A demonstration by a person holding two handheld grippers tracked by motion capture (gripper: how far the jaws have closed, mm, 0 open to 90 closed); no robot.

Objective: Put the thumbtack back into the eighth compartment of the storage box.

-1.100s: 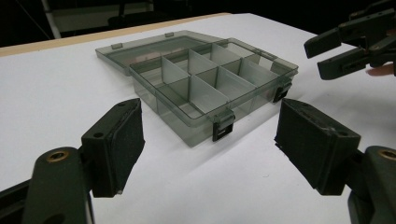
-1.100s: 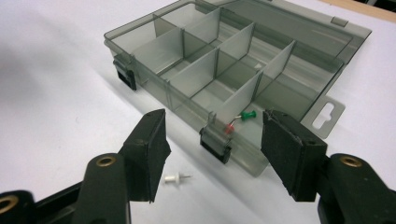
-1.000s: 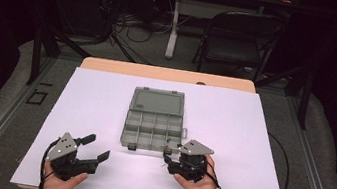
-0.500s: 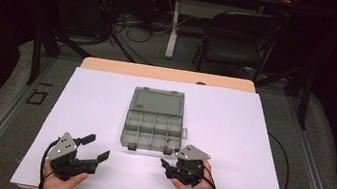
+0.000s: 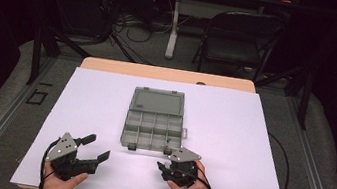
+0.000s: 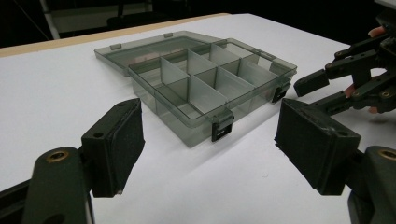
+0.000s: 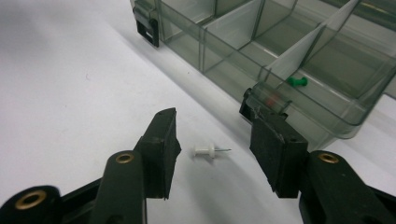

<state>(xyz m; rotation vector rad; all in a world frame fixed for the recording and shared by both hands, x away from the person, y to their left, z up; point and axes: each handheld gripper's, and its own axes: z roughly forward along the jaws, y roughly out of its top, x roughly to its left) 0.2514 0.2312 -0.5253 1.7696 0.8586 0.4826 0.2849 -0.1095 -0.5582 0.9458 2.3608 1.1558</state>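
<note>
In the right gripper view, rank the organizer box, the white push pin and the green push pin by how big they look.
1. Organizer box, by far the largest.
2. White push pin.
3. Green push pin, though it sits farther from the camera inside the box, so the two pins may match in true size.

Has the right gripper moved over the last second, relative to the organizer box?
Yes. In the high view the right gripper has drawn back toward the person, away from the organizer box front edge it was near.

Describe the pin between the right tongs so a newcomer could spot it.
Find the open grey compartment box on the white table. Just in front of its near wall, between the open right tongs, lies a white pushpin on its side; the green pushpin sits inside the box.
</note>
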